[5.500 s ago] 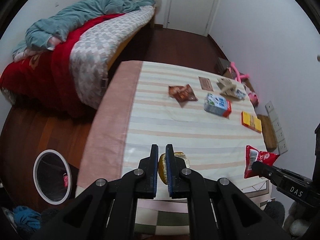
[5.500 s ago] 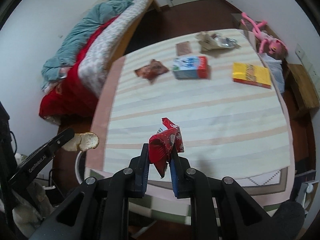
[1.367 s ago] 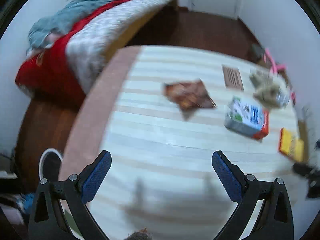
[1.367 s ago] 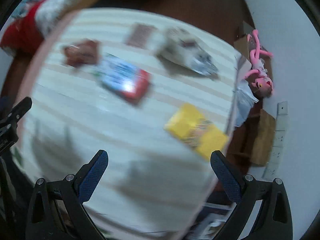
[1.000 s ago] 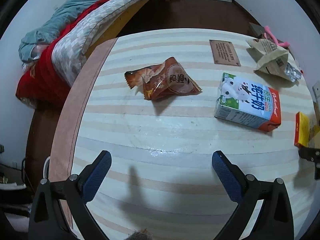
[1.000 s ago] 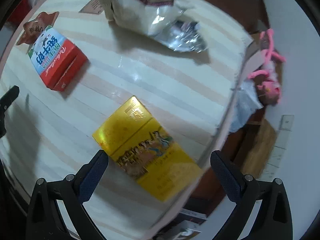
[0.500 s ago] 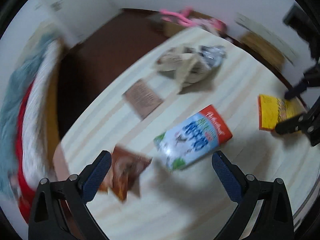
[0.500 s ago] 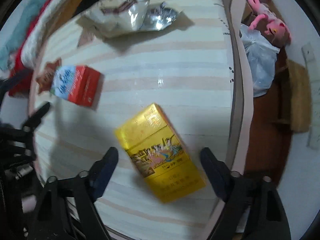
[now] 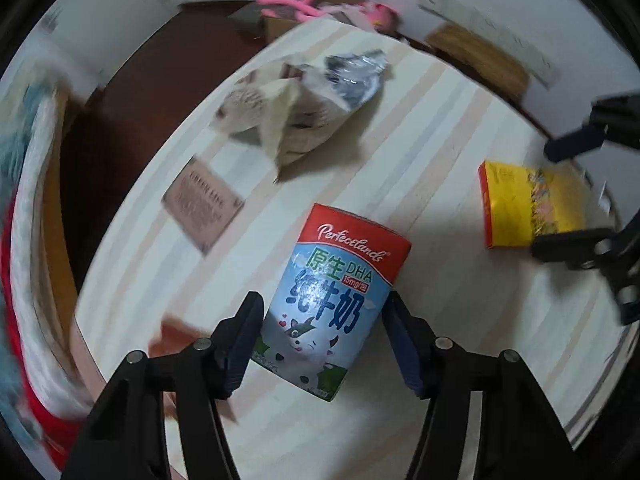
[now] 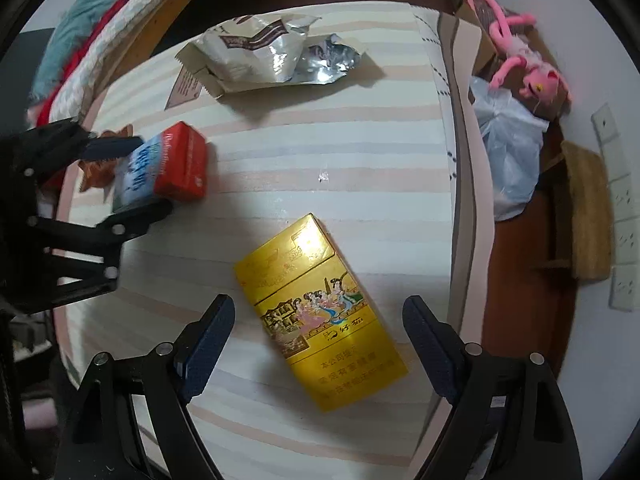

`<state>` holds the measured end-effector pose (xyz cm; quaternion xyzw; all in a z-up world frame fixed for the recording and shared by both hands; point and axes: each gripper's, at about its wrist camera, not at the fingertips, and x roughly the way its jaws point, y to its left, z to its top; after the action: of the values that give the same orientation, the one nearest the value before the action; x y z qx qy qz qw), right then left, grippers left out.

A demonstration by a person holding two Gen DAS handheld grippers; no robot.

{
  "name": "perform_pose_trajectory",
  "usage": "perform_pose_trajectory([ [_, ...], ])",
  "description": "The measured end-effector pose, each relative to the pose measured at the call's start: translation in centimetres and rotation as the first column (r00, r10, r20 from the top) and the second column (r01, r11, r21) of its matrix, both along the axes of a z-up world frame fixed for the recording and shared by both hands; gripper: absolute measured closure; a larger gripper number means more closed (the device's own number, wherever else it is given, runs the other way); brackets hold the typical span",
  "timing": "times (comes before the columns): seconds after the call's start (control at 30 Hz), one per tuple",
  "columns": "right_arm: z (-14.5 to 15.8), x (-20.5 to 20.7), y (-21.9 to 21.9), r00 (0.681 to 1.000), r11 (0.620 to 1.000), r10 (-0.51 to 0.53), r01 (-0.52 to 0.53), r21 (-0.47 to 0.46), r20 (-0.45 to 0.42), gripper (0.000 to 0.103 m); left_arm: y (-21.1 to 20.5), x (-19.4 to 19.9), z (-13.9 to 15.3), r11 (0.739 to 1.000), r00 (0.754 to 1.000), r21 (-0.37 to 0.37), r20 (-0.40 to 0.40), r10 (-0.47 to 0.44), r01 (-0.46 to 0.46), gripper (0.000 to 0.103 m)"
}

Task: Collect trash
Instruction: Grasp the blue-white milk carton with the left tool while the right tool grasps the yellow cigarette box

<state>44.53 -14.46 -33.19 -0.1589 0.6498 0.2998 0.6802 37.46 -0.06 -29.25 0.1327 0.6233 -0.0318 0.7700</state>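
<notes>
The left gripper (image 9: 322,338) is seen spread around the milk carton (image 9: 334,300), which lies flat on the striped table (image 9: 440,128); whether the pads actually touch its sides cannot be told, and no squeeze is visible. The carton's near end is partly hidden by the left finger. The right gripper (image 10: 318,344) is held wide apart over the yellow box (image 10: 316,312), a clear gap being left on both sides. A crumpled foil bag (image 10: 260,54) lies at the far edge. A brown wrapper (image 10: 98,170) is mostly covered by the left gripper in the right wrist view and blurred in the other.
</notes>
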Motion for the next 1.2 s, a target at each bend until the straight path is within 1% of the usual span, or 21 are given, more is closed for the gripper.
perform_pose_trajectory([
  [0.03, 0.0, 0.0, 0.3, 1.000, 1.000, 0.014, -0.013, -0.018, 0.013, 0.016, 0.3, -0.3, 0.0, 0.998, 0.998, 0.008, -0.015, 0.063, -0.063, 0.046],
  [0.07, -0.1, -0.1, 0.6, 0.999, 0.999, 0.029, -0.027, -0.041, 0.028, 0.016, 1.0, -0.7, -0.1, 0.988, 0.986, -0.004, -0.057, 0.154, -0.155, 0.046],
  [0.1, -0.1, -0.2, 0.9, 0.998, 0.998, 0.044, -0.042, -0.055, 0.035, 0.016, 1.8, -1.2, -0.4, 0.966, 0.963, -0.041, -0.106, 0.249, -0.254, 0.046],
  [0.13, 0.0, -0.3, 1.0, 0.998, 0.997, 0.054, -0.051, -0.065, 0.038, 0.016, 2.1, -1.7, -0.4, 0.947, 0.945, -0.075, -0.124, 0.302, -0.312, 0.047],
  [0.17, -0.1, -0.5, 1.3, 0.997, 0.995, 0.061, -0.058, -0.076, 0.037, 0.016, 2.3, -2.2, -0.2, 0.933, 0.934, -0.088, -0.116, 0.337, -0.348, 0.047],
  [0.2, -0.2, -0.6, 1.6, 0.997, 0.993, 0.072, -0.069, -0.094, 0.035, 0.016, 2.2, -2.6, -0.3, 0.925, 0.926, -0.081, -0.111, 0.361, -0.371, 0.047],
  [0.27, -0.4, -1.0, 1.9, 0.995, 0.988, 0.095, -0.089, -0.130, 0.037, 0.018, 1.9, -3.0, -0.4, 0.913, 0.919, -0.117, -0.106, 0.380, -0.391, 0.047],
  [0.33, -0.7, -1.4, 2.3, 0.994, 0.982, 0.106, -0.101, -0.162, 0.025, 0.031, 1.7, -2.8, -0.6, 0.904, 0.915, -0.148, -0.103, 0.390, -0.402, 0.047],
  [0.37, -0.7, -1.5, 2.3, 0.995, 0.981, 0.095, -0.090, -0.173, 0.021, 0.033, 1.4, -2.6, -0.9, 0.901, 0.916, -0.170, -0.109, 0.386, -0.400, 0.046],
  [0.43, -0.6, -1.6, 1.9, 0.999, 0.987, 0.045, -0.047, -0.153, -0.012, 0.034, 1.4, -2.5, -1.6, 0.905, 0.919, -0.162, -0.112, 0.379, -0.393, 0.046],
  [0.53, -0.3, -1.6, 1.6, 0.991, 0.996, -0.036, 0.026, -0.083, -0.127, 0.034, 0.6, -1.7, -2.4, 0.918, 0.928, -0.145, -0.105, 0.358, -0.370, 0.046],
  [0.6, -0.5, -1.7, 1.8, 0.986, 0.994, -0.052, 0.035, -0.108, -0.159, 0.032, 0.1, -1.3, -2.6, 0.922, 0.931, -0.139, -0.098, 0.351, -0.362, 0.046],
  [0.67, -0.4, -2.3, 2.4, 0.993, 0.991, -0.021, 0.005, -0.134, -0.115, 0.025, -0.4, -1.3, -2.7, 0.921, 0.932, -0.144, -0.090, 0.352, -0.362, 0.046],
  [0.7, -0.3, -2.5, 2.7, 0.996, 0.989, -0.002, -0.012, -0.145, -0.091, 0.024, -0.3, -1.6, -2.7, 0.919, 0.929, -0.140, -0.083, 0.361, -0.369, 0.047],
  [0.73, -0.5, -2.8, 3.1, 0.997, 0.987, 0.018, -0.029, -0.157, -0.076, 0.024, 0.0, -2.1, -2.7, 0.914, 0.924, -0.138, -0.074, 0.375, -0.381, 0.049],
  [0.87, -0.9, -4.2, 4.2, 0.996, 0.973, 0.083, -0.085, -0.215, -0.016, 0.023, 1.0, -3.6, -3.1, 0.893, 0.902, -0.125, -0.041, 0.431, -0.432, 0.050],
  [0.93, -0.7, -4.8, 4.5, 0.996, 0.972, 0.093, -0.089, -0.218, 0.007, 0.024, 0.8, -4.5, -3.2, 0.879, 0.889, -0.137, -0.032, 0.456, -0.456, 0.050],
  [1.03, -0.5, -5.4, 4.6, 0.994, 0.974, 0.107, -0.100, -0.204, 0.025, 0.024, 0.6, -5.2, -3.3, 0.869, 0.878, -0.141, -0.012, 0.478, -0.475, 0.051],
  [1.07, -0.5, -5.3, 4.5, 0.993, 0.975, 0.110, -0.102, -0.200, 0.030, 0.026, 0.5, -5.4, -3.3, 0.867, 0.875, -0.134, -0.008, 0.483, -0.480, 0.051],
  [1.13, 0.0, -5.8, 4.6, 0.991, 0.976, 0.120, -0.109, -0.188, 0.052, 0.041, 0.2, -6.2, -3.0, 0.863, 0.867, -0.113, 0.019, 0.498, -0.493, 0.052],
  [1.2, 0.2, -6.7, 4.9, 0.991, 0.975, 0.120, -0.107, -0.196, 0.057, 0.041, 1.0, -7.8, -2.5, 0.849, 0.851, -0.109, 0.044, 0.524, -0.517, 0.052],
])
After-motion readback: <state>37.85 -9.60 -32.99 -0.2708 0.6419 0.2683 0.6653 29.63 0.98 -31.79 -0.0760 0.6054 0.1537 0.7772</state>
